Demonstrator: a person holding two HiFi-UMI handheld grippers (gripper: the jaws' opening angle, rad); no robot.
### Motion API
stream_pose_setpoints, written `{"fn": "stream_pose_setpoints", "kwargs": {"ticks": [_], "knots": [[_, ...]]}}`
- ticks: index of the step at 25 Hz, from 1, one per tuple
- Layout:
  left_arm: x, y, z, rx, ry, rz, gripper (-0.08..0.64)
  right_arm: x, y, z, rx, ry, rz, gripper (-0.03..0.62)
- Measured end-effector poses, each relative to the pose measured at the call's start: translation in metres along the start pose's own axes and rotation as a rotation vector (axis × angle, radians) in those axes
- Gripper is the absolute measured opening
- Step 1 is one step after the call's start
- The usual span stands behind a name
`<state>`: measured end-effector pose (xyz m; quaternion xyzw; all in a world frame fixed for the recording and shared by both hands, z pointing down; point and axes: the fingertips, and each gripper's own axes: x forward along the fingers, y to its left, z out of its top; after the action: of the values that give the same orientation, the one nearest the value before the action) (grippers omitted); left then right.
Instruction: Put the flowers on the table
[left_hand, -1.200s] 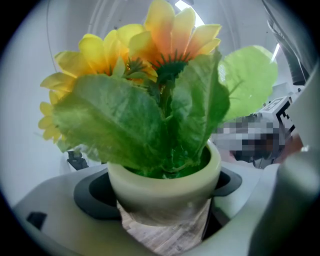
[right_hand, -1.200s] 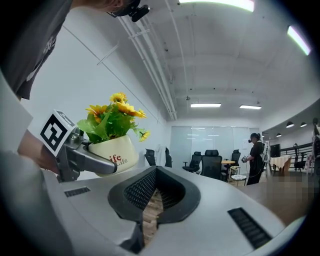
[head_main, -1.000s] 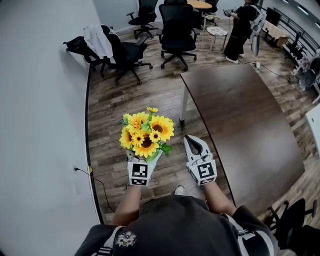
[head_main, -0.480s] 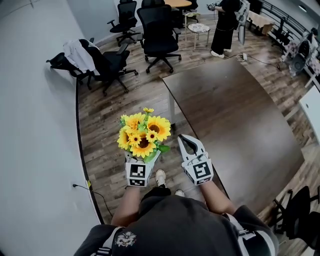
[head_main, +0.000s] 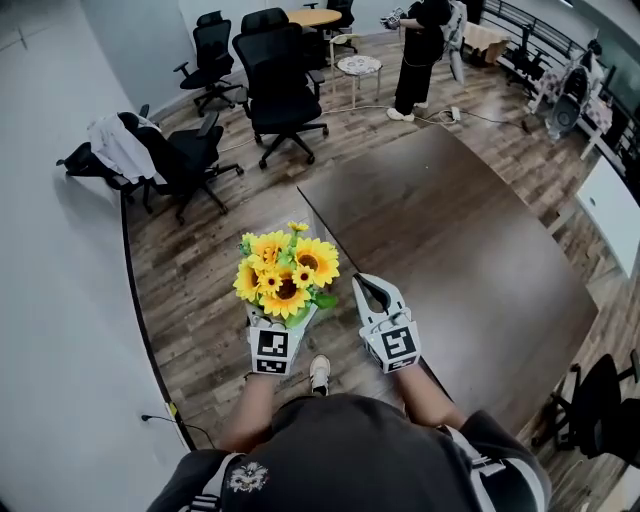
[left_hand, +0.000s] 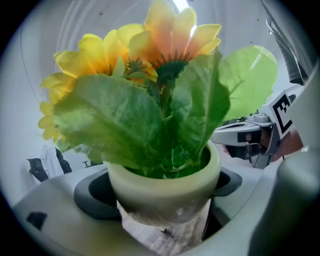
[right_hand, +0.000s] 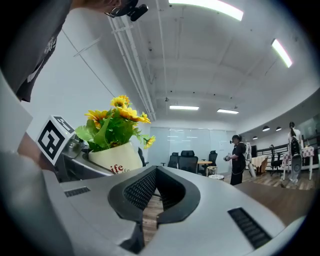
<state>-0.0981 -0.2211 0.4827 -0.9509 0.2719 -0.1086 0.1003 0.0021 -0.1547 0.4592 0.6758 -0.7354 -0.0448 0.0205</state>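
Note:
A bunch of yellow sunflowers (head_main: 287, 272) with green leaves stands in a pale pot (left_hand: 165, 190). My left gripper (head_main: 283, 314) is shut on that pot and holds it upright over the wooden floor, just left of the table's near corner. The dark brown table (head_main: 450, 240) stretches to the right and ahead. My right gripper (head_main: 362, 284) is shut and empty, beside the flowers at the table's edge. In the right gripper view its jaws (right_hand: 155, 172) meet, with the flowers (right_hand: 116, 125) and pot (right_hand: 116, 157) to the left.
Black office chairs (head_main: 275, 80) stand ahead, one with a white garment (head_main: 120, 145) over it. A person (head_main: 420, 50) stands at the far end beside a small round stool (head_main: 358, 66). A white wall (head_main: 60, 330) runs along the left.
The table's corner and the chairs have drawn closer in the head view as I walk forward. Both grippers hold the same pose, the flowers still in the left one.

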Motion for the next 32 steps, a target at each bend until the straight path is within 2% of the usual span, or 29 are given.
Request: {"fn": "stream_pose_setpoints", "kwargs": {"ticks": [9,12,20,25,32], "knots": [[0.062,0.042,-0.004,-0.005,-0.036,-0.109,0.532,0.055,-0.023,-0.009,-0.034,0.043,-0.097,0.023],[0.075,0.049,-0.012,-0.018,-0.059,-0.149,0.532,0.061,-0.026,-0.016,-0.045,0.068,-0.139,0.023],[0.110,0.071,-0.005,-0.016,-0.088,-0.259,0.532,0.076,-0.046,-0.023,-0.038,0.111,-0.275,0.023],[0.128,0.055,-0.013,-0.019,-0.095,-0.336,0.532,0.067,-0.058,-0.028,-0.041,0.123,-0.349,0.023],[0.157,-0.008,-0.009,-0.018,-0.089,-0.475,0.532,0.012,-0.104,-0.044,-0.018,0.175,-0.502,0.023]]}}
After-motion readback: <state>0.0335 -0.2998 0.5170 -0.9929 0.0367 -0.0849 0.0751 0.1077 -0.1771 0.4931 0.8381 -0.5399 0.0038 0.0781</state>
